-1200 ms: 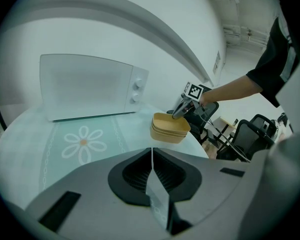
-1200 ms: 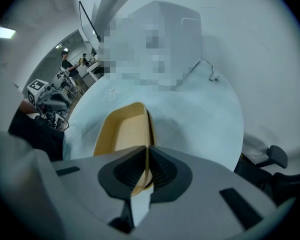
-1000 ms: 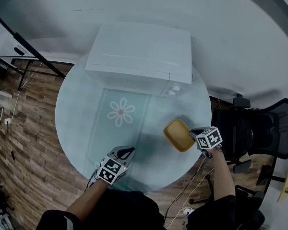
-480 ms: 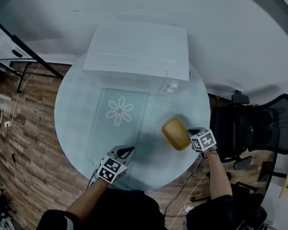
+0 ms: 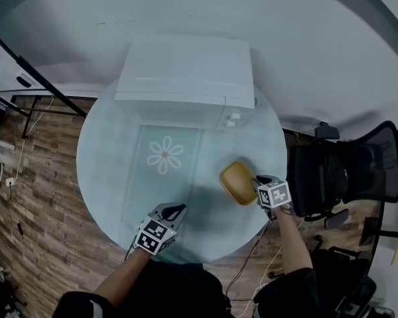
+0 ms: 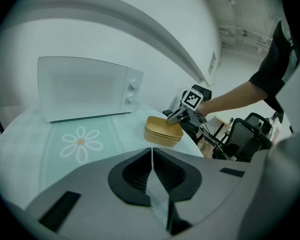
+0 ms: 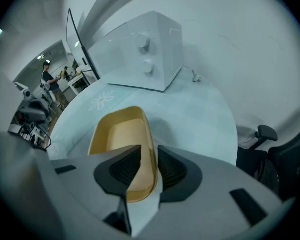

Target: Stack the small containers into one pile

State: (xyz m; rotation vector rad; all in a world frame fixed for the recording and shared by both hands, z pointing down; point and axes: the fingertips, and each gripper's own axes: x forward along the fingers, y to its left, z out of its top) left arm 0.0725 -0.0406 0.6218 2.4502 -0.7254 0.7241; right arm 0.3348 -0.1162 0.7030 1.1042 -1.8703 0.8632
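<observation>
Small tan plastic containers (image 5: 236, 181), shallow and rectangular with rounded corners, sit nested near the right-hand edge of a round, pale blue glass tabletop (image 5: 103, 144). In the left gripper view the pile (image 6: 163, 130) shows two rims, one just above the other. Largest on the tabletop is a boxy white microwave oven (image 5: 186, 71) at the far side, well apart from the pile. A pale green mat (image 5: 149, 194) printed with a white daisy lies between the oven and the person. No loose container shows anywhere else on the surface.

The right hand-held gripper (image 5: 253, 180) reaches in over the edge. Its jaws are closed on the near side wall of the top container (image 7: 121, 134), one jaw inside the wall and one outside. Whether that container is fully seated in the one beneath cannot be told. The left hand-held gripper (image 5: 177, 210) is at the near edge of the tabletop, well apart from the pile, with its jaws pressed together and nothing between them.

The stacking looks to be at its last step, with the final container being set into place. The next move probably calls for parting the right jaws and drawing straight back. That should be done without dragging the light top container askew or nudging the pile toward the nearby edge.
</observation>
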